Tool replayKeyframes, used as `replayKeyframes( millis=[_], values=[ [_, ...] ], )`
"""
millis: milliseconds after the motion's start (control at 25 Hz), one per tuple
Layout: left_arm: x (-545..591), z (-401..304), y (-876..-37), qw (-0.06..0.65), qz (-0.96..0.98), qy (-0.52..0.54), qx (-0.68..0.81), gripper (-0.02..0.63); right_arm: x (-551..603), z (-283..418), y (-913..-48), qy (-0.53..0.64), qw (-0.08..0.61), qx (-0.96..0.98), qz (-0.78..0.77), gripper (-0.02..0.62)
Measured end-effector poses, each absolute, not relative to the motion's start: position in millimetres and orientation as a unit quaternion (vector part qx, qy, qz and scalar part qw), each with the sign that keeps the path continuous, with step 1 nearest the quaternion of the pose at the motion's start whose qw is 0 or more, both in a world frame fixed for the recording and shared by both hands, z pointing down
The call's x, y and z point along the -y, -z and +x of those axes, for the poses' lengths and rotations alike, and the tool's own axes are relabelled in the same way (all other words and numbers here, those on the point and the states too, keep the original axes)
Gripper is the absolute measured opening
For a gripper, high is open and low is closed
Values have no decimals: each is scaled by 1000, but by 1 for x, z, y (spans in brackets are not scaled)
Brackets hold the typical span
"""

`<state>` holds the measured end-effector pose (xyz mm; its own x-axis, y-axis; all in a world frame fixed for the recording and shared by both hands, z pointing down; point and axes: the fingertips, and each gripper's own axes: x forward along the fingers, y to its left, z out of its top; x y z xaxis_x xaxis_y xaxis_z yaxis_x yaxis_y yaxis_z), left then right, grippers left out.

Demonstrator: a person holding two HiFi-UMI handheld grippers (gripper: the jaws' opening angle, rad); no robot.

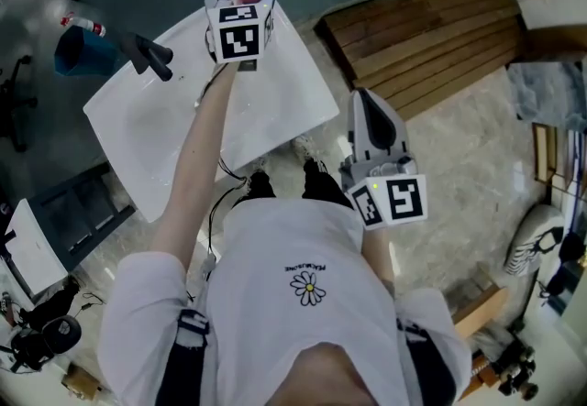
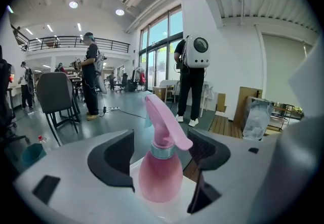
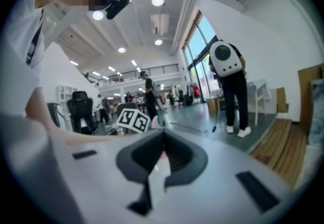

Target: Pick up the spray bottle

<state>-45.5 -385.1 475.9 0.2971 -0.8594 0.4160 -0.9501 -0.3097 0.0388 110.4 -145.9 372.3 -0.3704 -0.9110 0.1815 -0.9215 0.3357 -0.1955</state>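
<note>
The person's shirt (image 1: 303,303) fills the near edge, and beyond it the white worktop (image 1: 138,129) runs far and left. The left hand-held gripper (image 2: 164,139) is held out over it, jaws wide apart. The pink bottle (image 2: 159,177) stands upright on the worktop between them, a sliver of gap either side. The right hand-held gripper (image 3: 162,149) sits near the body, jaws together on nothing, well apart from the bottle. The left is nearer, and closing it should take the bottle.

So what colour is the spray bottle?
The spray bottle is pink, trigger head included, with a silvery collar. Left gripper view shows it best.
</note>
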Motion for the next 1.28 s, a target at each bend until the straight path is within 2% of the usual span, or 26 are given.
replayKeyframes(
  millis=[280, 320, 400, 560, 1280],
  values=[
    [389, -42, -481, 128, 795, -173, 568, 334, 148, 115, -377, -138, 24, 813, 565, 29],
    [389, -43, -481, 127, 792, -173, 571, 313, 149, 115, -377, -139, 24, 813, 565, 29],
    [390, -46, -480, 123, 787, -176, 578, 232, 150, 115, -376, -139, 24, 813, 565, 29],
    [392, -45, -481, 115, 785, -177, 582, 176, 152, 117, -376, -139, 24, 811, 567, 29],
    [395, -46, -483, 107, 785, -163, 587, 161, 155, 106, -378, -139, 27, 815, 562, 29]
  ],
)
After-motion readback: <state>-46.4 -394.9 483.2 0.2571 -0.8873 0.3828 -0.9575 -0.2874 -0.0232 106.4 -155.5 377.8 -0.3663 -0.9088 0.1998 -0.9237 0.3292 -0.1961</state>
